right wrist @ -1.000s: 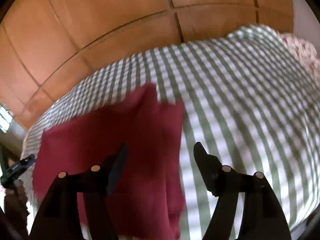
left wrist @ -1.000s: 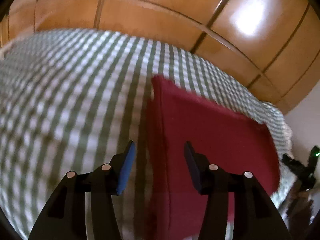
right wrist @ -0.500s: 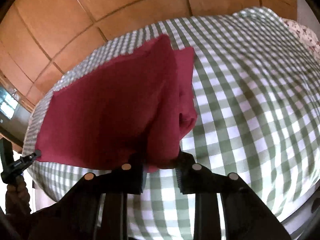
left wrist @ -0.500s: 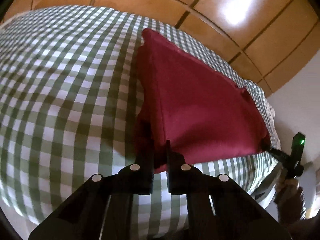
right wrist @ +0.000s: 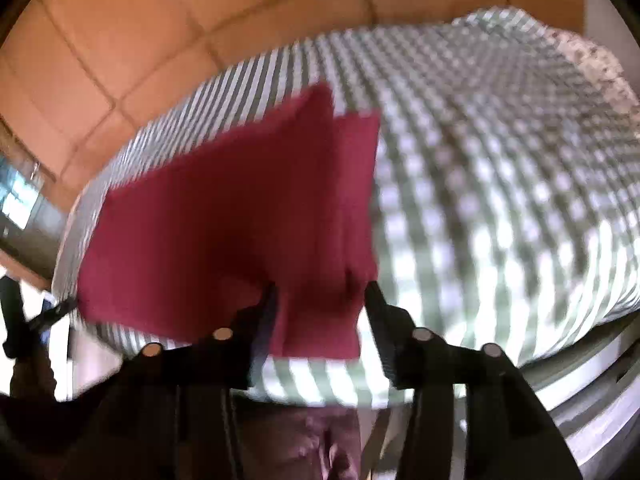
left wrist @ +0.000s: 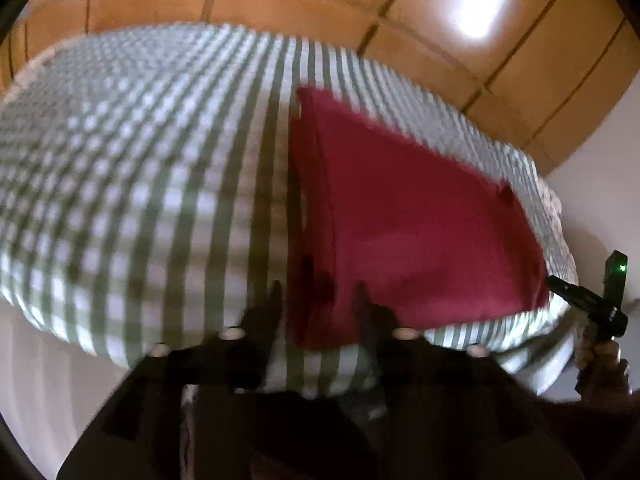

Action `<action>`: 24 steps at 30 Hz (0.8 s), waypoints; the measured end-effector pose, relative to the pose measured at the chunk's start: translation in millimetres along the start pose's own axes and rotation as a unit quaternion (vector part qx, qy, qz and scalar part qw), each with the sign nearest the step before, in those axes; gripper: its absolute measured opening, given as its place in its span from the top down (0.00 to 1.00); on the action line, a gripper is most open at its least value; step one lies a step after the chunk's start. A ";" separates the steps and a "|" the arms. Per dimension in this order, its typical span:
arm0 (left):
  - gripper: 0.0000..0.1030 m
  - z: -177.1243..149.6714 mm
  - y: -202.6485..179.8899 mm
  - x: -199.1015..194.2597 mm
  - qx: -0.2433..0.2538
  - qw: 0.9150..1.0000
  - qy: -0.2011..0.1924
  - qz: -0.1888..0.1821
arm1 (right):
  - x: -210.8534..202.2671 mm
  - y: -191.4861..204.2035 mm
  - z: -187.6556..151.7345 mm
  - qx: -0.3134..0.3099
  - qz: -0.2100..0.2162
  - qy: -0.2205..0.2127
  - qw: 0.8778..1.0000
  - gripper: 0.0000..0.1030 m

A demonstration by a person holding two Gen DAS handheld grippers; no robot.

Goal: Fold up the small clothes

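Now, on my left, the left gripper (left wrist: 318, 300) is opening around the red garment's (left wrist: 408, 220) near corner on the checked bedspread (left wrist: 140, 184); the right gripper (right wrist: 320, 294) likewise. I judge this fold laid; next needs fresh edges.

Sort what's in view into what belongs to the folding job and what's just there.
Job: red garment, left gripper, jaws opening around its near corner, right gripper, likewise opening.
Just there: checked bedcover, wooden wardrobe doors, floral pillow.
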State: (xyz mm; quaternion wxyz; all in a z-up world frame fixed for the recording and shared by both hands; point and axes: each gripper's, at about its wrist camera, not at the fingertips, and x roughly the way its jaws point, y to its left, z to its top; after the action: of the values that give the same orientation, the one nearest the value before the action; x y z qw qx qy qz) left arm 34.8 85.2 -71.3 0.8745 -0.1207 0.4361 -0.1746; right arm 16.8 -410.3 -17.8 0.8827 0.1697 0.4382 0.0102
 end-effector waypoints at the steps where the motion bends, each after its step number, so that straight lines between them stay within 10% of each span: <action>1: 0.51 6.1 -4.9 -3.9 0.007 1.000 -0.020 -0.004 | 0.8 0.4 8.8 0.002 -0.007 -0.015 1.000 0.37; 8: 0.50 37.0 -54.8 18.3 0.067 0.996 -0.055 -0.026 | 59.4 0.9 58.9 0.014 -0.030 -0.017 0.999 0.40; 10: 0.50 39.3 -66.9 32.6 0.088 0.995 -0.051 -0.020 | 84.5 4.2 63.1 -0.002 -0.041 0.015 0.999 0.92; 15: 0.51 47.2 -58.8 88.9 0.087 0.995 0.006 0.056 | 106.8 -11.4 73.3 0.011 -0.086 0.012 0.996 0.85; 24: 0.52 49.2 -46.7 72.9 0.062 0.997 -0.013 0.034 | 70.1 15.0 69.1 -0.022 -0.106 -0.059 0.992 0.55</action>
State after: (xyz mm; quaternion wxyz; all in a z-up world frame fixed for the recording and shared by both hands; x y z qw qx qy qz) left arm 105.7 15.6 -77.8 0.8914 -0.0538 0.4170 -0.1693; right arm 115.7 -404.6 -28.6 0.9065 0.1032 0.4008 -0.0834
